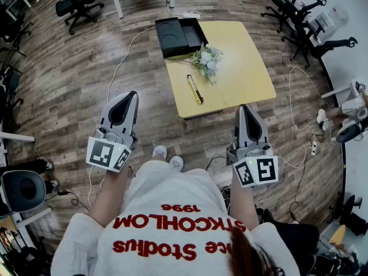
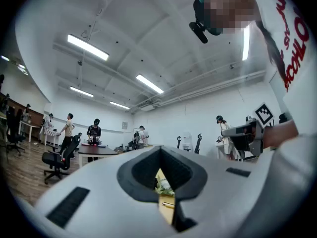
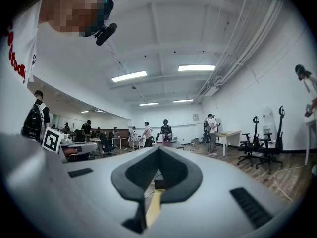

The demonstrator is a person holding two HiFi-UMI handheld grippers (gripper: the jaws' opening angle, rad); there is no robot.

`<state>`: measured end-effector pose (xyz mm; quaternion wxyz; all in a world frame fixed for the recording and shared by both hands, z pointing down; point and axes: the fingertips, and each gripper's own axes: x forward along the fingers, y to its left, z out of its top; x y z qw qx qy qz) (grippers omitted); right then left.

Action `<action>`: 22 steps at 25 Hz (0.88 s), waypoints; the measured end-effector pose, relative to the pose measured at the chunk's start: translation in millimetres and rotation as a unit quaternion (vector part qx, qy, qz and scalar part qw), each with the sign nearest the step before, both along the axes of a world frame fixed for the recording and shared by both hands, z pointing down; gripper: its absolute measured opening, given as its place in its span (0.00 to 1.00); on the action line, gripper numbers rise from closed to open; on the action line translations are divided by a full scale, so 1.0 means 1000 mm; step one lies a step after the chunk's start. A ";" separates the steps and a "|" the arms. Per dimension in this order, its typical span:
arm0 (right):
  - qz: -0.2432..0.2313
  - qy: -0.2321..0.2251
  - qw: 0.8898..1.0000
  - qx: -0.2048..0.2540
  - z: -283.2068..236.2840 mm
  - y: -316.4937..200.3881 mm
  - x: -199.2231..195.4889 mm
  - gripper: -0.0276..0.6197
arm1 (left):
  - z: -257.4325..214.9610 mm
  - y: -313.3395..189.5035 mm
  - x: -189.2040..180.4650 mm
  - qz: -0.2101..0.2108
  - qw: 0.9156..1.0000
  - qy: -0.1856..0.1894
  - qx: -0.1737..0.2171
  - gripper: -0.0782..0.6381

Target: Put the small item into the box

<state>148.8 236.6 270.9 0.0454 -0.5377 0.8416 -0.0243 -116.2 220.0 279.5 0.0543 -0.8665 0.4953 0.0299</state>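
A low yellow table (image 1: 241, 68) stands ahead of me on the wooden floor. At its far left corner lies an open black box (image 1: 179, 36). Next to the box is a small bunch of pale flowers (image 1: 208, 61), and nearer to me a slim yellow-and-black item (image 1: 195, 89). Both grippers hover close to my body, short of the table. My left gripper (image 1: 129, 95) is shut and empty, left of the table's near edge. My right gripper (image 1: 244, 108) is shut and empty, just before the near right corner. The left gripper view shows the flowers (image 2: 163, 186) through its jaw notch; the right gripper view shows the box (image 3: 159, 184).
Office chairs stand at the upper left (image 1: 77, 4) and upper right (image 1: 299, 16). White cables (image 1: 121, 62) run across the floor left of the table, and more cables (image 1: 299, 119) on the right. My shoes (image 1: 167, 156) are just short of the table. Other people stand far off in the room.
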 end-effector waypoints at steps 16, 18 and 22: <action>0.018 -0.026 0.999 0.016 -0.006 -0.003 0.021 0.05 | -0.001 -0.008 0.005 -0.015 1.000 -0.002 -0.002 0.12; 0.017 -0.030 0.999 0.013 -0.004 -0.007 0.024 0.05 | 0.000 -0.012 0.006 -0.015 1.000 -0.003 -0.004 0.12; 0.019 -0.030 0.999 0.006 -0.001 -0.016 0.025 0.05 | 0.004 -0.024 0.007 -0.013 1.000 -0.002 -0.010 0.12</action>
